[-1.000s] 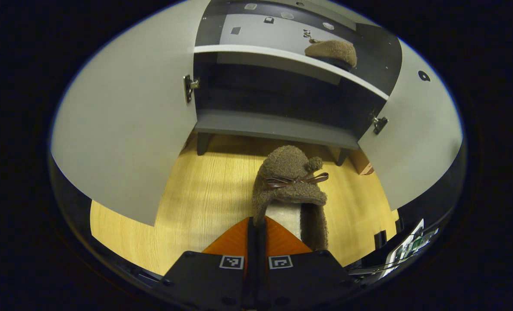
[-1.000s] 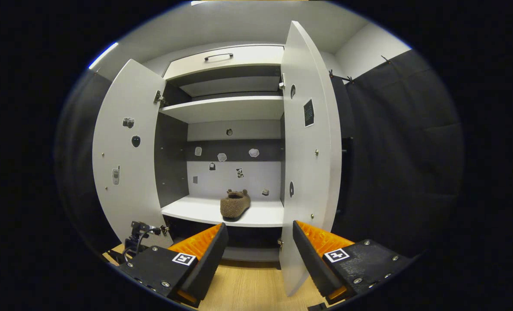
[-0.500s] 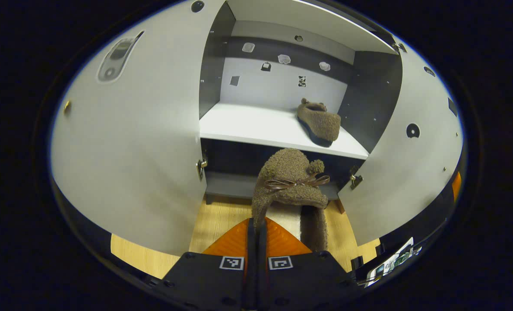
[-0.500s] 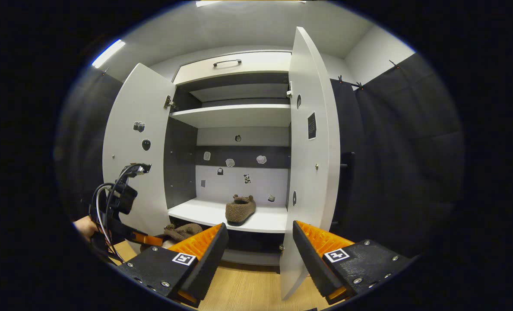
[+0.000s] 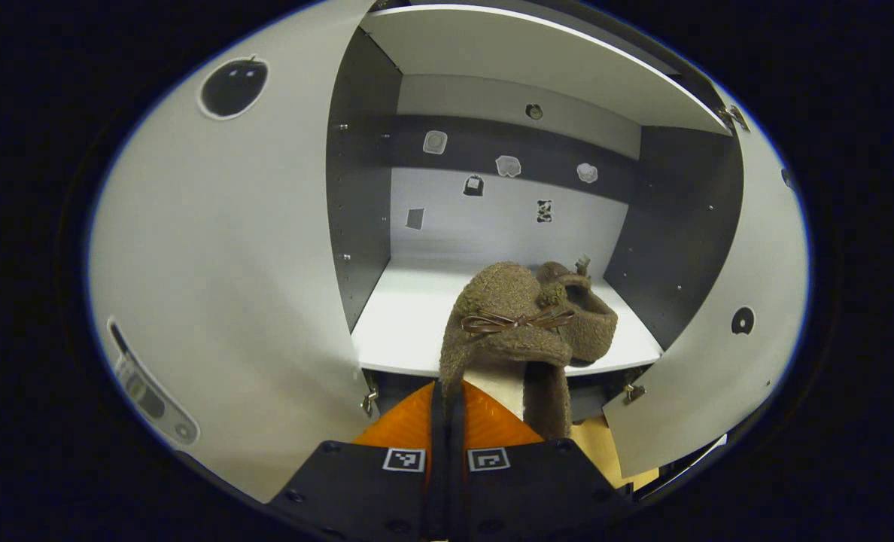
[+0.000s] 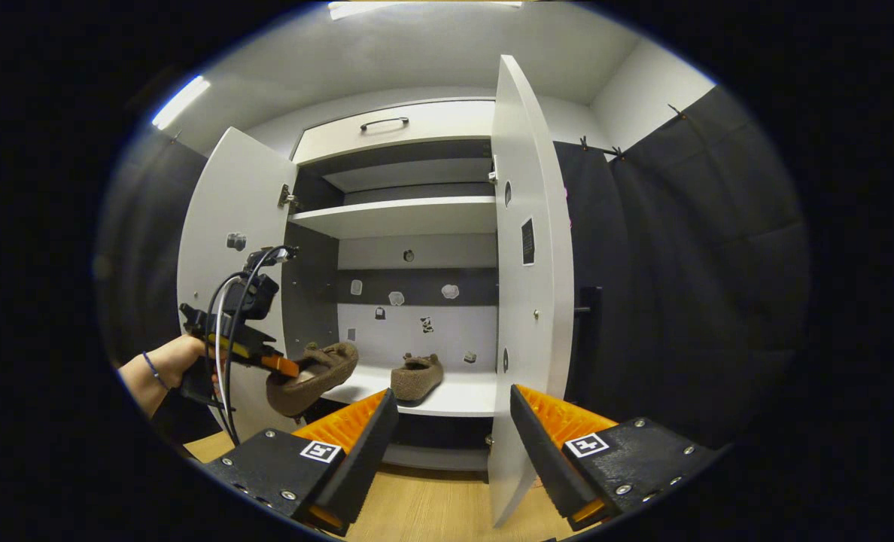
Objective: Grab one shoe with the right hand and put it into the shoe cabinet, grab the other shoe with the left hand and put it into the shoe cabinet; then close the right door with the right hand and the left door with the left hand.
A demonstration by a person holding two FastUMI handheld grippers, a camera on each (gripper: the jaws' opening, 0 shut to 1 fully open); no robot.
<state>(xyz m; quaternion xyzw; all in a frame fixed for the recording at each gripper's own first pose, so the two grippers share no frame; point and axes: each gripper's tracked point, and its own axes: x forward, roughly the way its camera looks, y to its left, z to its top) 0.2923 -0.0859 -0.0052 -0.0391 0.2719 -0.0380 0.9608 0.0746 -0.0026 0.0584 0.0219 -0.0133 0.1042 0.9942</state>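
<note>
Shoe one (image 5: 511, 324) hangs clenched by its heel rim in my left gripper (image 5: 447, 406), in the air just before the front edge of the cabinet's white shelf (image 5: 409, 331). Shoe two (image 6: 417, 375) lies on that shelf. My right gripper (image 6: 447, 421) hovers released, well back from the shoe cabinet (image 6: 409, 218).

Through my right gripper view, two ceiling light strips (image 6: 180, 102) glow overhead and light the white cabinet (image 6: 409, 218) evenly and brightly. The booth cloth beside it stays dim. Both fisheye views bend the door (image 5: 214, 263) edges into strong curves. Everything looks sharp, with soft shadow under the shelves.
</note>
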